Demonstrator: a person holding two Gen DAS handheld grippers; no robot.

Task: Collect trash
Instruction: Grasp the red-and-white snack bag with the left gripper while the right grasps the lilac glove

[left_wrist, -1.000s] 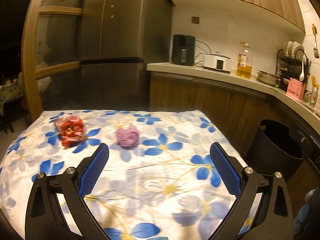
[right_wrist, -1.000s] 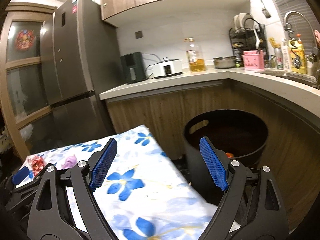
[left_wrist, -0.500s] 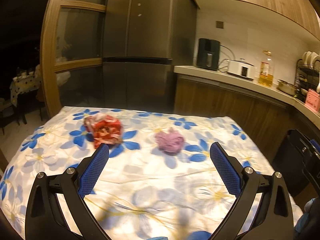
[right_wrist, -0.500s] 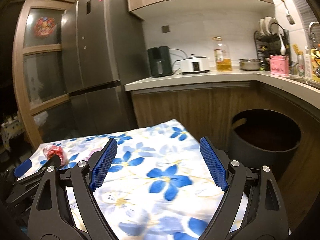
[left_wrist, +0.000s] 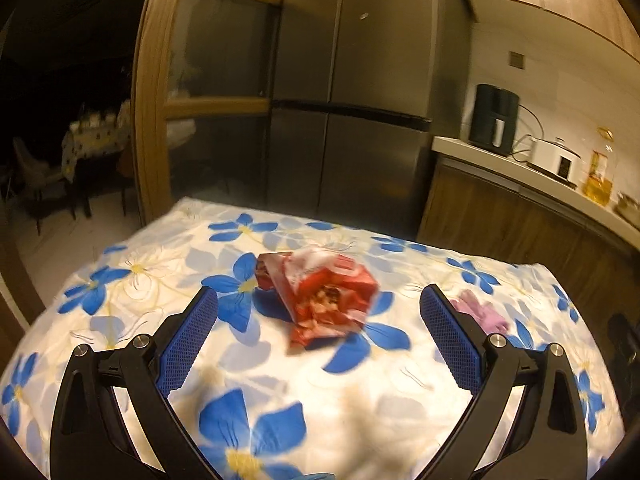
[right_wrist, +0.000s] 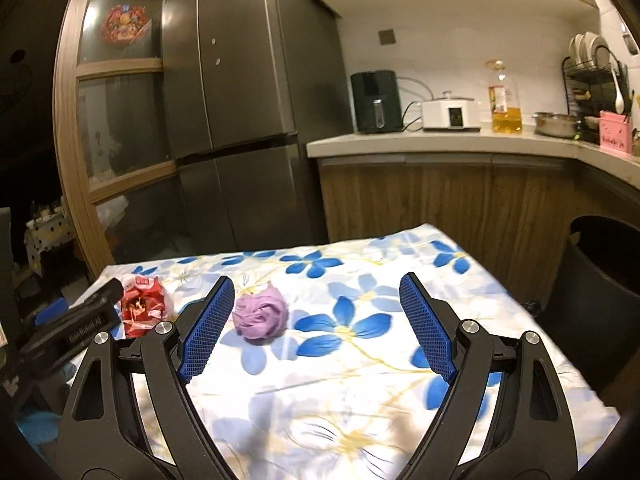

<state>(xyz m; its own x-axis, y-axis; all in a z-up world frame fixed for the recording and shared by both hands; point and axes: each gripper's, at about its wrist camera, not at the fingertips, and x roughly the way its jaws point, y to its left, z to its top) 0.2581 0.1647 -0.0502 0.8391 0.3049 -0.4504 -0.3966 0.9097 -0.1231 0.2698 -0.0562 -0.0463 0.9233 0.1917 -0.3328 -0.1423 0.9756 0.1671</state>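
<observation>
Left black plastic two-finger gripper (left_wrist: 319, 312): forked black arms with long cut-out slots, a pair of silver round screw heads on each arm, blue mesh-textured rectangular finger pads (left_wrist: 188, 344). Right black plastic two-finger gripper (right_wrist: 316, 322): same build, blue gridded pads (right_wrist: 426, 326), silver screws. The right view shows pale lettering on the left gripper's black side, too blurred to read.

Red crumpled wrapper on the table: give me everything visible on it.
The crumpled red and white snack wrapper looks like shiny plastic film, with a printed picture on its face. It lies loose on the blue-flowered tablecloth, ahead of the left gripper, whose jaws stand open and clear of it. The crumpled purple wad sits apart from it. Nothing but the cloth touches it.
</observation>
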